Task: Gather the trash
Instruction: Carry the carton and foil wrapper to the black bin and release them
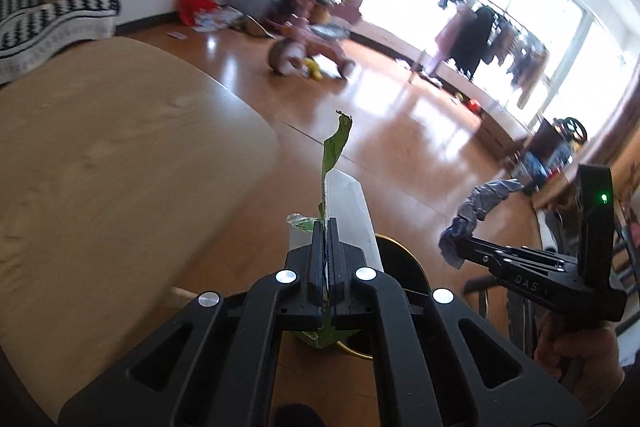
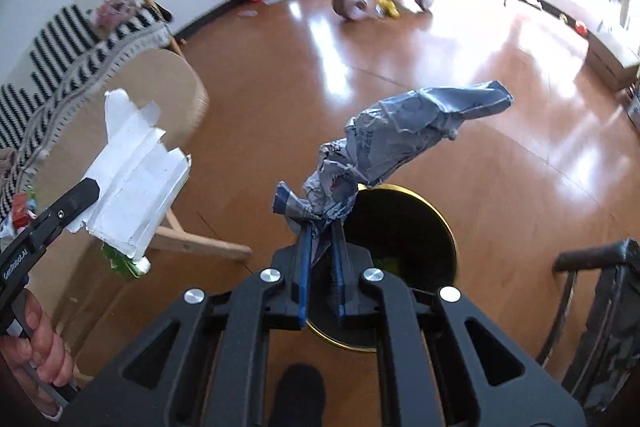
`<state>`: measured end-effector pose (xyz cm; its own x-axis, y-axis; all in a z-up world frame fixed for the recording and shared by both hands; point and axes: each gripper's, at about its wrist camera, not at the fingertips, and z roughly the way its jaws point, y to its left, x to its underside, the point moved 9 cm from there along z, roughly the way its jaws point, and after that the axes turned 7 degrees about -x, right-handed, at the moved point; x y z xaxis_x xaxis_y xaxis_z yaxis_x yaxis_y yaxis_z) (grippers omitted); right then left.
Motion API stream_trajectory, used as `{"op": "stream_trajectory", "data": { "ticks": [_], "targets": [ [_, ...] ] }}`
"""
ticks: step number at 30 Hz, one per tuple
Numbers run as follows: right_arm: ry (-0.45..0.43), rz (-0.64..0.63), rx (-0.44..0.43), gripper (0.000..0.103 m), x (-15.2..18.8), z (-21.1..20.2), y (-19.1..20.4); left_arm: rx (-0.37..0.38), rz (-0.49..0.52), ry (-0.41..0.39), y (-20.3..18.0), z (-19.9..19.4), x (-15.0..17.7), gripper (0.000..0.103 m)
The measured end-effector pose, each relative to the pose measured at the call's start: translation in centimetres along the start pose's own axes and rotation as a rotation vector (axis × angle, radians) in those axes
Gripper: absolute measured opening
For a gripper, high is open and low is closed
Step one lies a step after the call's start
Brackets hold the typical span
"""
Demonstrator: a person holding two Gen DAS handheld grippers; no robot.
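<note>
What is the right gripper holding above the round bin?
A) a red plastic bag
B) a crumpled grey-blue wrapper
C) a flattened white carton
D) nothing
B: in the right wrist view the right gripper is shut on the crumpled grey-blue wrapper, close above the black bin with the gold rim; the flattened white carton is in the left gripper.

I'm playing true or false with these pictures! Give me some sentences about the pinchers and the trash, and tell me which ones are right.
1. The right gripper grips a crumpled grey-blue wrapper. True.
2. The left gripper holds nothing. False: its fingers pinch a flattened white carton with a green side.
3. A round black bin with a gold rim sits on the floor under the right gripper. True.
4. The wrapper is already inside the bin. False: it is held above it.
</note>
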<state>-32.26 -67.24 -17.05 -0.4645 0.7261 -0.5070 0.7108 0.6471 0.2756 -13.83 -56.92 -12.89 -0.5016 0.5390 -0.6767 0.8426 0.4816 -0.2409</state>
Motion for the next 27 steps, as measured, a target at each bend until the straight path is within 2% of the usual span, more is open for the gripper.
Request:
{"op": "stream_trajectory", "data": {
  "ticks": [8,17,20,22,27],
  "targets": [
    [0.122,0.047,0.029,0.010,1.9,3.1,-3.1,0.032,0.057,0.079,-3.9,5.3,2.2,0.001],
    [0.160,0.081,0.029,0.011,2.4,4.2,-4.4,0.049,0.083,0.113,-5.9,7.5,3.3,0.001],
    [0.167,0.101,0.029,0.023,2.5,4.3,-4.7,0.052,0.090,0.124,-6.6,7.9,3.5,0.001],
    [0.155,0.103,0.032,0.056,2.2,4.1,-4.8,0.056,0.095,0.130,-6.9,8.2,3.9,0.001],
    [0.127,0.104,0.028,0.058,1.9,3.5,-4.5,0.061,0.109,0.145,-6.9,8.8,4.3,0.001]
  ]
}}
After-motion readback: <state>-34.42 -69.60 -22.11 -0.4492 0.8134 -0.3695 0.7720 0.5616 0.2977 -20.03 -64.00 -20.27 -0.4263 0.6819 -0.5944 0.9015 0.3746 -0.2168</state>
